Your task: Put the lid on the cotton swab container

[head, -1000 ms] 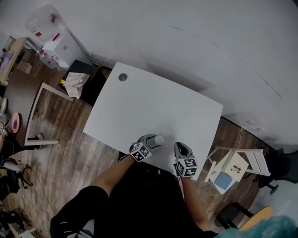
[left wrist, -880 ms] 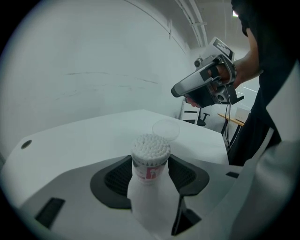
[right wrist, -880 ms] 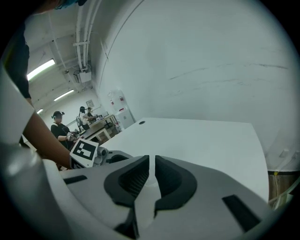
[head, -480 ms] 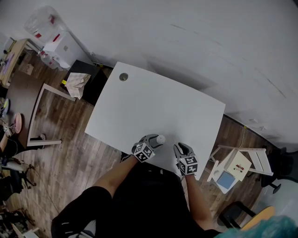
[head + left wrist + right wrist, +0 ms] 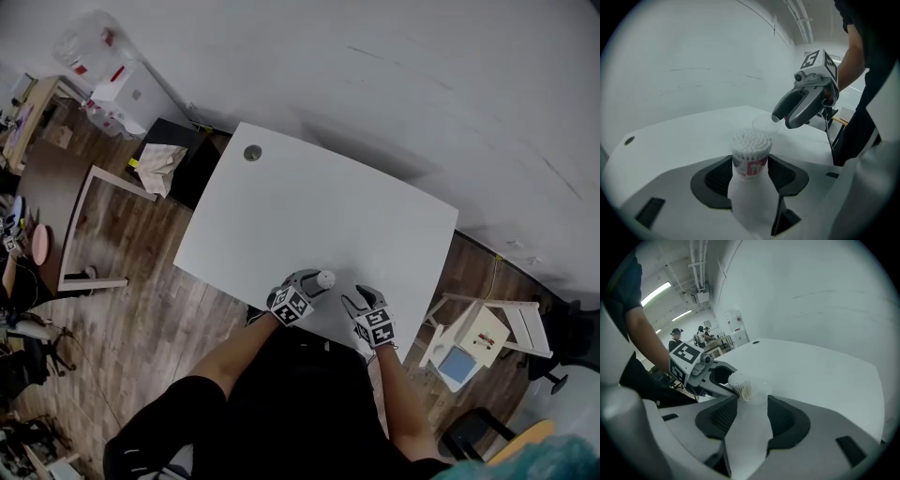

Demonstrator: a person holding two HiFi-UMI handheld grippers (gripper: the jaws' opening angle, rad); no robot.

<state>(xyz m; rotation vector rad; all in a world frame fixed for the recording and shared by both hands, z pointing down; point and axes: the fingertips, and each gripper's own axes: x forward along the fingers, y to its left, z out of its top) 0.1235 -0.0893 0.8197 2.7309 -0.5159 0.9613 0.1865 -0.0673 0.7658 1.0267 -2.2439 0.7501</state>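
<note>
A cotton swab container (image 5: 750, 157), clear with a red label and packed with white swabs, stands upright on the white table (image 5: 309, 206) near its front edge. My left gripper (image 5: 751, 165) is closing on it, and its pads touch the sides. The head view has the container (image 5: 324, 279) at the tip of the left gripper (image 5: 314, 285). A clear round lid (image 5: 764, 125) lies just beyond the container, at the tips of my right gripper (image 5: 782, 121). The right gripper (image 5: 752, 401) is opening, with the lid (image 5: 761, 386) faint between its tips and the pads off it.
The table has a round cable hole (image 5: 252, 152) at its far left corner. On the wooden floor stand a white stool (image 5: 473, 337) at the right and a white frame (image 5: 89, 225) and a black box (image 5: 173, 164) at the left. People sit far back (image 5: 701, 336).
The right gripper's jaws have spread apart and it has shifted slightly forward. The left gripper stays at the container.
</note>
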